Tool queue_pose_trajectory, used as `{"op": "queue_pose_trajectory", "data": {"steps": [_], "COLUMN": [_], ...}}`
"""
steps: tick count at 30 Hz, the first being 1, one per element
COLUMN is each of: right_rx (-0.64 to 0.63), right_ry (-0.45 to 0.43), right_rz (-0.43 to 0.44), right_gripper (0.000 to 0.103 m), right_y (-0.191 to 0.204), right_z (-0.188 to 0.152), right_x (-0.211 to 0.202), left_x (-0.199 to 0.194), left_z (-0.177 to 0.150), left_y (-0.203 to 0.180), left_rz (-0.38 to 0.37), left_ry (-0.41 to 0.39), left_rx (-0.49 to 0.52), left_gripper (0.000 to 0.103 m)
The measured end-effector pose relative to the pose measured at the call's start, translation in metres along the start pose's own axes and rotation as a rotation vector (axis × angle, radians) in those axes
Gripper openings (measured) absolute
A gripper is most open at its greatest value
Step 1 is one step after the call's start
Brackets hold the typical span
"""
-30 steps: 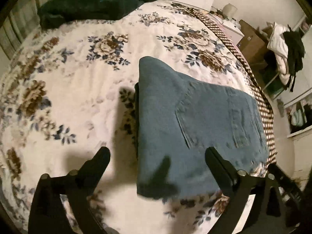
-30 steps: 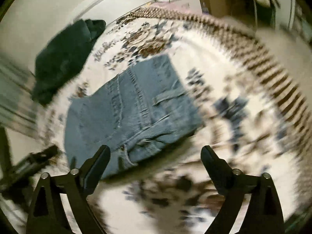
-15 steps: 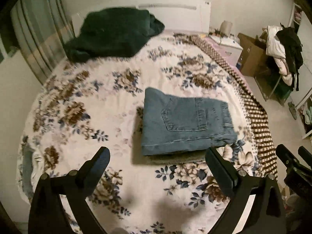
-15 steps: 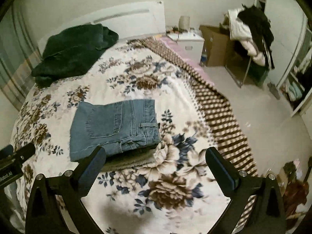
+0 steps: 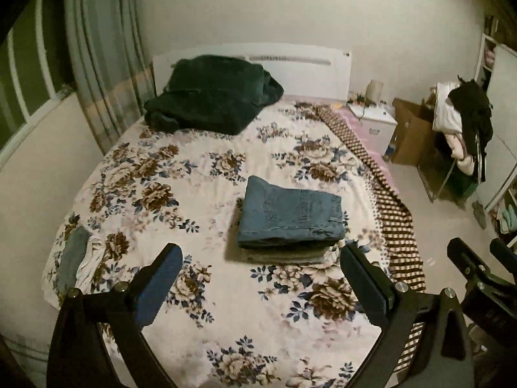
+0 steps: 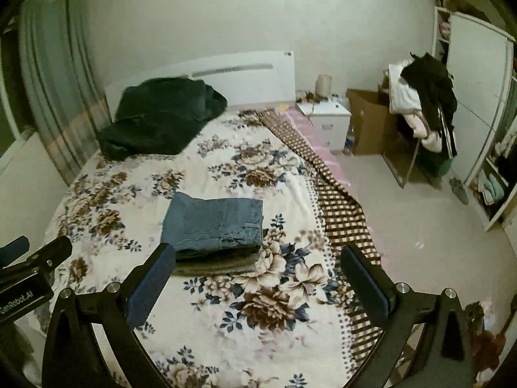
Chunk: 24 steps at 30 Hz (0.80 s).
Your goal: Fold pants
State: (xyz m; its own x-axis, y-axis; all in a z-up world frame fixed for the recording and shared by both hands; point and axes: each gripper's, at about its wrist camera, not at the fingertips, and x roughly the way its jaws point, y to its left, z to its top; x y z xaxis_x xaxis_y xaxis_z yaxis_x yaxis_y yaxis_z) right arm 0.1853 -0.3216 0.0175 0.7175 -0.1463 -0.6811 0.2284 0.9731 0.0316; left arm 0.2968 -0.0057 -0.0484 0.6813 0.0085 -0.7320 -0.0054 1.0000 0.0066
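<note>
Folded blue jeans (image 5: 290, 216) (image 6: 215, 223) lie as a compact rectangle on top of other folded clothes, in the middle of the floral bedspread (image 5: 181, 181) (image 6: 258, 291). My left gripper (image 5: 260, 252) hangs well back from the stack, above the bed's near end, open and empty. My right gripper (image 6: 258, 252) is likewise open with nothing between its fingers, raised away from the jeans. In the left wrist view the right gripper's body shows at the lower right; in the right wrist view the left gripper's body shows at the lower left.
A dark green blanket (image 5: 210, 97) is piled at the headboard. A checked brown cloth (image 5: 387, 207) hangs over the bed's right side. A nightstand (image 6: 323, 119), a cardboard box (image 6: 368, 123) and a clothes-laden rack (image 6: 423, 103) stand beyond, with a wardrobe (image 6: 478, 103) at right.
Both grippers have pulled up and far back from the folded jeans, so the whole bed and room now show. The jeans stay where they lay.
</note>
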Motion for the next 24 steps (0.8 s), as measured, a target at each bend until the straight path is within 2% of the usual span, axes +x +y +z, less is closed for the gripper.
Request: {"op": "queue_pose_trajectory", "data": {"steps": [6,13,19,24], "right_rx": [-0.014,-0.005,-0.034,-0.041], "right_ry": [-0.033,-0.079,-0.111,-0.11], "right_rz": [0.031,0.026,0.014,0.016], "right_gripper": [0.103,0.103,0.103,0.103], "right_y": [-0.009,-0.014,-0.01,-0.005], "right_z": [-0.008,-0.017,-0.02,-0.023], "right_x": [-0.077,-0.151,-0.187,-0.196], "left_x": [-0.061,-0.106,-0.124,-0.124], "left_z": [-0.015,-0.026,-0.035,-0.04], "left_y": [-0.003,-0.003,0.001,0.005], "left_rz": [0.025,0.04,0.061,0.049], "left_ry": [-0.051,-0.087,-0.111,-0.099], "left_rx": [-0.02,0.013,0.014,0.004], "left_gripper": [0.1,0.102,0.102,0.102]}}
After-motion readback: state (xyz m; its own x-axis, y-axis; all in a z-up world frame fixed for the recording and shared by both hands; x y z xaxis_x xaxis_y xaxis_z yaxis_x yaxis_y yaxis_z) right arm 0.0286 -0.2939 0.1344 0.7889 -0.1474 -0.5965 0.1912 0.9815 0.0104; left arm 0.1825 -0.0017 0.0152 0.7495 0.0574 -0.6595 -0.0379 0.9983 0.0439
